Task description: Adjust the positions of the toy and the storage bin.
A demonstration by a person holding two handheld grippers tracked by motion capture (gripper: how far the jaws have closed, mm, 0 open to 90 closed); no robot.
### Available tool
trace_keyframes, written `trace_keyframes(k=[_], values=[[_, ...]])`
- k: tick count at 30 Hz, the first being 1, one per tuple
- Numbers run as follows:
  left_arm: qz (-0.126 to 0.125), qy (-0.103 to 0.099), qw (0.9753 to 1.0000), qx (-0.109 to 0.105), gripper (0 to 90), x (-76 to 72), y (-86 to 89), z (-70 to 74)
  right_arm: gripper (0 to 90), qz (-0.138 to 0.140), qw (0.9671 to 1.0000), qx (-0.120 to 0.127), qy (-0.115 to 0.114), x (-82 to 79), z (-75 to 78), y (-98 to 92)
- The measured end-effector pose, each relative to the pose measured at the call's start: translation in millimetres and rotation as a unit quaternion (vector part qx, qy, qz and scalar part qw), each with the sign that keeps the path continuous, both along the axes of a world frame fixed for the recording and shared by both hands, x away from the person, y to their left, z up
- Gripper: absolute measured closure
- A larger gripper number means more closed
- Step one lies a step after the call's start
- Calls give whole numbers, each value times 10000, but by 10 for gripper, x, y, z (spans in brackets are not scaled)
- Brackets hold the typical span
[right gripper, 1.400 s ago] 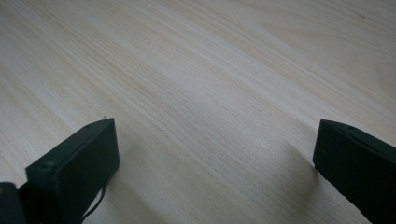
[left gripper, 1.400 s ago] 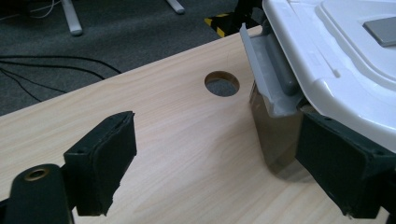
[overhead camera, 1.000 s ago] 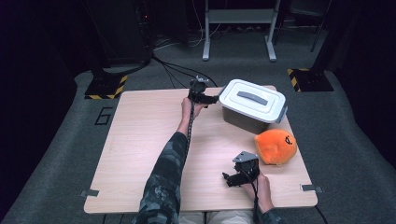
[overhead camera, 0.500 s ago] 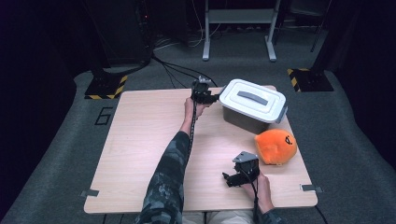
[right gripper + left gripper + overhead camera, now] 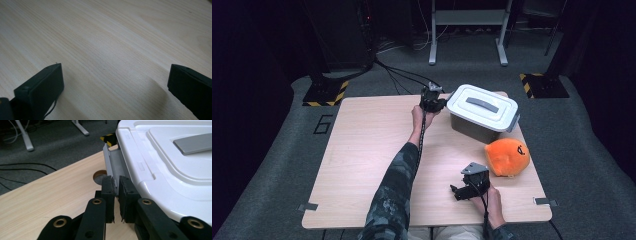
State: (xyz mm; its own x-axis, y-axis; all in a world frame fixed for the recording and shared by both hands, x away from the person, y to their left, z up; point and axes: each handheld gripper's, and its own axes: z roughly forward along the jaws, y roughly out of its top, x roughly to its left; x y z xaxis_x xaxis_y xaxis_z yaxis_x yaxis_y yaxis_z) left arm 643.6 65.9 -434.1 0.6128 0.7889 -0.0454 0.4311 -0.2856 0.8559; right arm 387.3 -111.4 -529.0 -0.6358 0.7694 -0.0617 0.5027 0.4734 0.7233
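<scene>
The left arm stretches far forward across the surface (image 5: 362, 145), its left gripper (image 5: 115, 185) clenched on the grey side latch (image 5: 113, 166) of the white-lidded storage box (image 5: 482, 112), which sits directly ahead of those jaws. The right hand (image 5: 492, 200) rests low near the person, its right gripper (image 5: 469, 184) with jaws released and spread wide over bare wood. An orange plush toy (image 5: 507, 156) lies just beyond it.

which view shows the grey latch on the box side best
The left gripper view: the grey latch sits close up beside the white lid, with the left gripper shut on its lower edge. In the high view the latch is too small to make out beside the left gripper. The right gripper view faces bare table.
</scene>
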Motion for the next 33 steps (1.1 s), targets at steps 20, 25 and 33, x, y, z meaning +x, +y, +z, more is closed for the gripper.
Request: trace_keyframes(k=[20,25,33], values=[[581,-116,9980,-207,856,-90,197,-38,0,-31,10000,-5,-14,0,1,-3],[632,-107,9977,-240,858,-108,297,-46,0,-30,10000,5,-11,1,0,-2],[724,-143,9969,-267,856,-211,427,-57,0,-68,10000,16,-2,-3,1,0]])
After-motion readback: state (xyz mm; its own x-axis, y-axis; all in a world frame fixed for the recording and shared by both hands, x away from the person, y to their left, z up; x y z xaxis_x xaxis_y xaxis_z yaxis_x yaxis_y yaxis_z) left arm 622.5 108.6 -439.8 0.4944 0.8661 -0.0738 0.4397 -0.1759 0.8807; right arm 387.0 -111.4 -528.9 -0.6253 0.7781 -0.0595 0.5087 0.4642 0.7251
